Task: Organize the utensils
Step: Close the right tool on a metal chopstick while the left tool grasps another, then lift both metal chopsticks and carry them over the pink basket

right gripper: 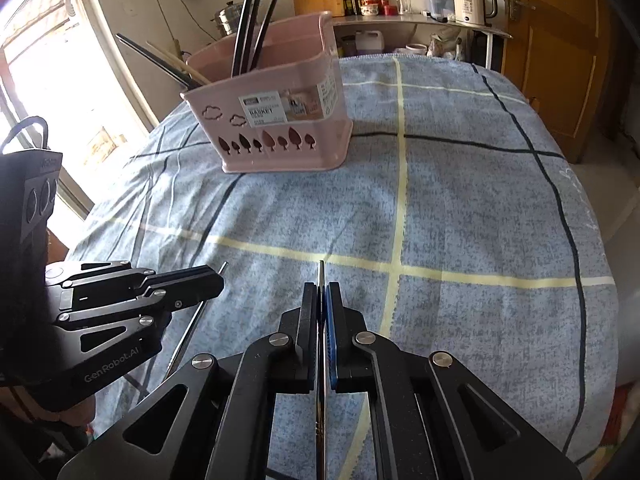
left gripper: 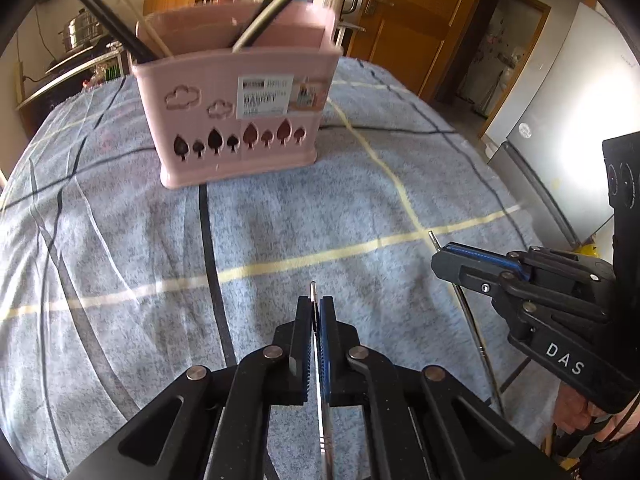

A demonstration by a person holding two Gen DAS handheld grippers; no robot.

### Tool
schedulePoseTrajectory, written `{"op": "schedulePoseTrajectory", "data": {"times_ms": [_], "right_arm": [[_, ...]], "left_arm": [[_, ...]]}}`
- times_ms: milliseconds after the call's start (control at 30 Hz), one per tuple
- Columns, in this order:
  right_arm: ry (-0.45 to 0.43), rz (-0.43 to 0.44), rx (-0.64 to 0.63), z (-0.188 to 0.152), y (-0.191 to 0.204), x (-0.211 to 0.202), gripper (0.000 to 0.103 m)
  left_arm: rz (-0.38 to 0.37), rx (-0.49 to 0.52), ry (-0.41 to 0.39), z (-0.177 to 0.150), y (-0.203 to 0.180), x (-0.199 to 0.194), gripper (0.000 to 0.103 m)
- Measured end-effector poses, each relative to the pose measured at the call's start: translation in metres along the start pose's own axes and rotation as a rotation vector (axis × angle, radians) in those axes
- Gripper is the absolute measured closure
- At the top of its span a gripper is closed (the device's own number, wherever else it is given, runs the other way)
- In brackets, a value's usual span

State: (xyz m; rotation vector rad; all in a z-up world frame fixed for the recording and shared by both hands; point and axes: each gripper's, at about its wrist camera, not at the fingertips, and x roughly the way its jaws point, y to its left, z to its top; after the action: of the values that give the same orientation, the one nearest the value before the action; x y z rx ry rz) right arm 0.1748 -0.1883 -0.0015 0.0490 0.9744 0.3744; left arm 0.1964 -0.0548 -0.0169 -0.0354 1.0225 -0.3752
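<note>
Left wrist view: the left gripper point(left gripper: 316, 308) is clamped on a metal chopstick point(left gripper: 322, 408) running along its fingers; the pink basket point(left gripper: 236, 120) stands ahead, slightly left.

Right wrist view: the right gripper point(right gripper: 321, 296) pinches a second chopstick point(right gripper: 320, 400) lengthwise, basket ahead-left, nearer the left gripper.

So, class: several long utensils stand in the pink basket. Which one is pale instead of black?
The single pale wooden chopstick, leaning left in the pink basket; the sticks beside it and those in the other compartment are black.
</note>
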Motion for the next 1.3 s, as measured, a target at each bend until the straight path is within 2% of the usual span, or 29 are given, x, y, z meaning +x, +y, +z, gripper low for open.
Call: {"op": "schedulePoseTrajectory", "data": {"times_ms": [300,500,1067,1300], "right_arm": [[-0.160,0.014,-0.010,0.033,0.009,-0.052,0.099],[-0.247,0.013,-0.026,0.046,0.017,-0.077,0.099],[-0.346,0.052,-0.063,0.081,0.036,-0.103,0.099],[-0.405,0.080,-0.093,0.110,0.054,-0.111,0.099]], "left_arm": [[-0.034,0.012,-0.169,0.036,0.003,-0.073,0.100],[-0.038,0.025,-0.248,0.053,0.004,-0.108,0.100],[-0.021,0.050,-0.301,0.079,0.008,-0.144,0.100],[-0.002,0.045,-0.365,0.101,0.020,-0.177,0.100]]}}
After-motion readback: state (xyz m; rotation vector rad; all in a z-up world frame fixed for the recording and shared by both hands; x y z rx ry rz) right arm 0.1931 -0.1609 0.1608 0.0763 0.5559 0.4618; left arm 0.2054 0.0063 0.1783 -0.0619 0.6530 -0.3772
